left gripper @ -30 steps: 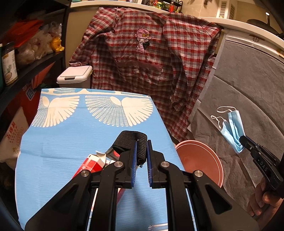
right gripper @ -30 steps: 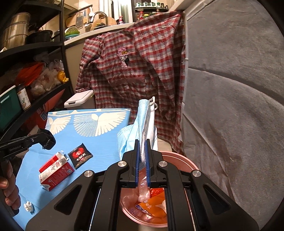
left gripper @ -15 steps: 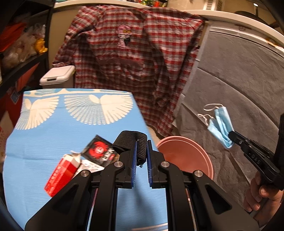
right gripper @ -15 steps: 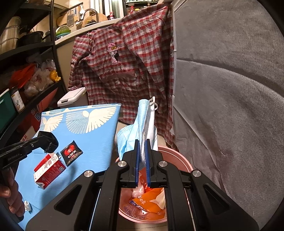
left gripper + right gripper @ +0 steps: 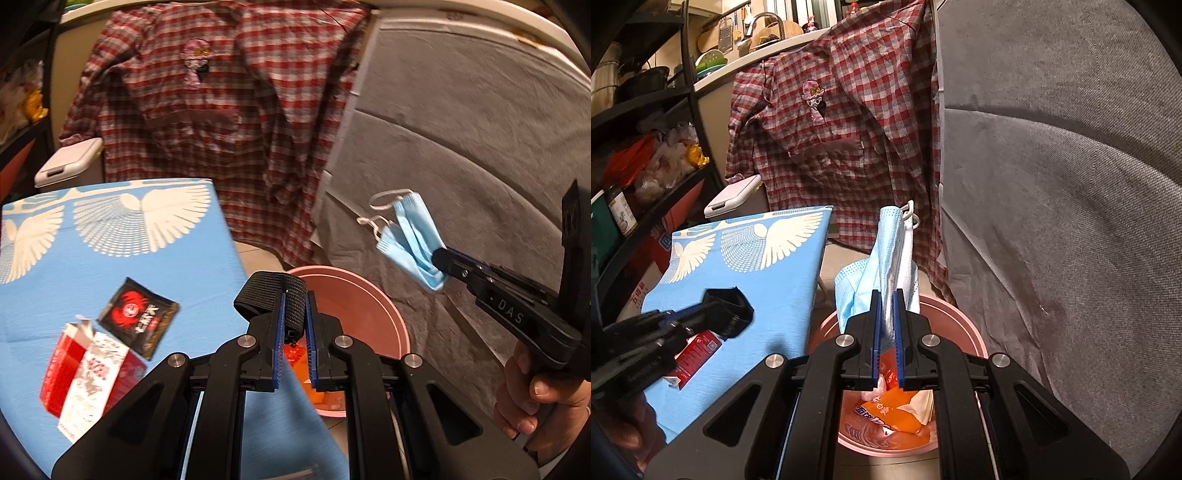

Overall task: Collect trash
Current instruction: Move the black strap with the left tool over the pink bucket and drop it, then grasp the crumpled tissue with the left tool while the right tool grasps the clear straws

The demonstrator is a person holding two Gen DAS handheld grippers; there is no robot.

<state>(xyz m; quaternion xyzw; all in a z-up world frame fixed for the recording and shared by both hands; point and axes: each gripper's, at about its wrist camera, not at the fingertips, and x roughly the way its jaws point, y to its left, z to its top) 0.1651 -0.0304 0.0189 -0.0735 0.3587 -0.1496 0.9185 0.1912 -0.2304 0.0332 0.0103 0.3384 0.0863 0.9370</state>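
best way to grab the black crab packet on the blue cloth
Take the black packet by its far right corner, coming down from above with a finger on each side of the corner. It lies flat and thin on the blue cloth, and its near corner touches or overlaps the red carton, so the far side looks freer.

plaid shirt (image 5: 846, 122) hangs behind white-lidded bin (image 5: 733, 195).

1. The pink bin (image 5: 964, 321) stands on the floor just beside the blue-clothed table (image 5: 207, 258); its mouth is open above
2. Inside it, an orange wrapper (image 5: 886, 410) fills the bottom
3. Behind the bin hangs a plaid shirt (image 5: 849, 122)
4. To its right a grey padded surface (image 5: 1071, 221) closes that side
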